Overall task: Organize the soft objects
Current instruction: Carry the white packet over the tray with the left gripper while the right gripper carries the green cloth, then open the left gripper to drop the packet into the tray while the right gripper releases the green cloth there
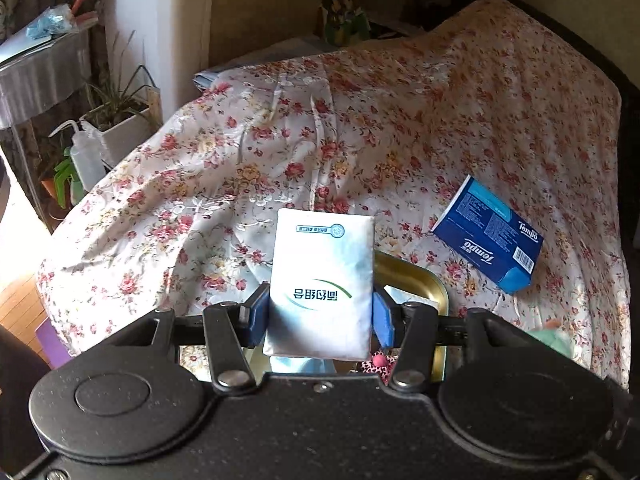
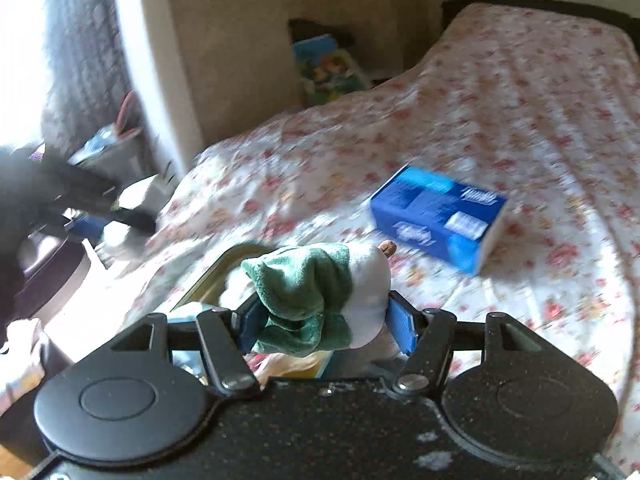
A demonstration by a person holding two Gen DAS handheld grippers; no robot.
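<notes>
My left gripper (image 1: 320,316) is shut on a white tissue pack (image 1: 322,280) with green printing, held above a gold metal tray (image 1: 416,280) on the floral bedspread. A pink spotted soft item (image 1: 378,362) shows in the tray under the pack. My right gripper (image 2: 322,320) is shut on a green and white plush toy (image 2: 320,284), held over the same gold tray (image 2: 212,276). A blue Tempo tissue box (image 1: 490,236) lies on the bed to the right; it also shows in the right wrist view (image 2: 438,218). The right view is blurred.
The bed with the floral cover (image 1: 400,120) fills most of both views. At the left are a white planter (image 1: 120,132), a squeeze bottle (image 1: 82,156) and a metal side table (image 1: 40,76). A colourful bag (image 1: 344,12) stands by the far wall.
</notes>
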